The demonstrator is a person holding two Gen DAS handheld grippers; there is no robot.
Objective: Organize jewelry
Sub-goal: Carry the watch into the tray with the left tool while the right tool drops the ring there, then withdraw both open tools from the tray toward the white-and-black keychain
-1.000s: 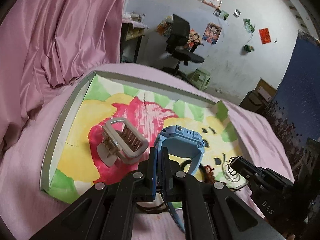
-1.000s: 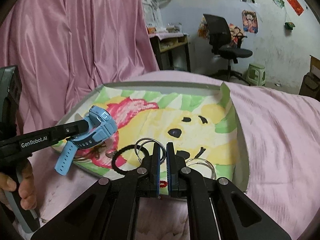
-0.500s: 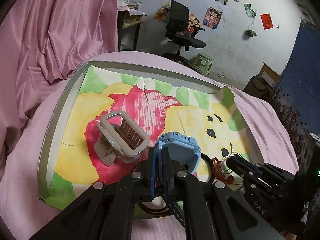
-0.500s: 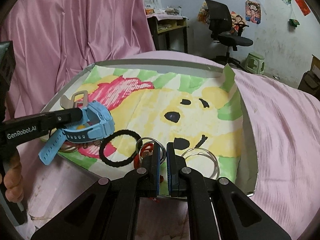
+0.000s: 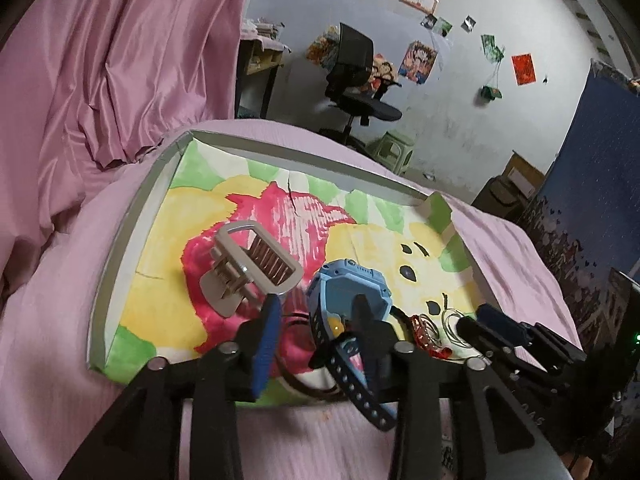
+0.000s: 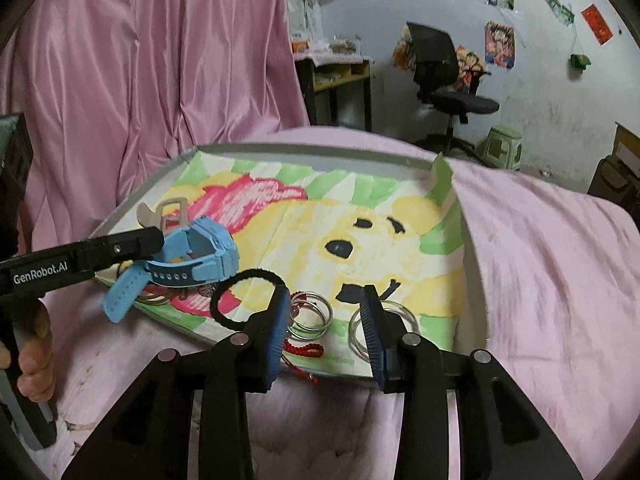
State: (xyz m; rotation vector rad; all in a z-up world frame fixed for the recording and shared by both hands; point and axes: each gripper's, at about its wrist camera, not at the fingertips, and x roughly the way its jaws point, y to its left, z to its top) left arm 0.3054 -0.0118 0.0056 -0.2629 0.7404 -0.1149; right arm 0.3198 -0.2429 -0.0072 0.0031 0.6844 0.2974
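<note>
While both claws stand apart, the left claw (image 5: 316, 312) straddles the blue watch (image 5: 348, 292); right claw (image 6: 326, 320) hovers over rings (image 6: 310, 314), lower centre.

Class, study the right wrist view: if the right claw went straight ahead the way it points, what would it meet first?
Probably the silver rings lying in the tray, just ahead of the open right claw; the red cord lies nearer but lower. Depth is hard to judge.

Blue watch (image 5: 352, 292) (strap dangling) lies on the tray's (image 5: 120, 240) near edge.
</note>
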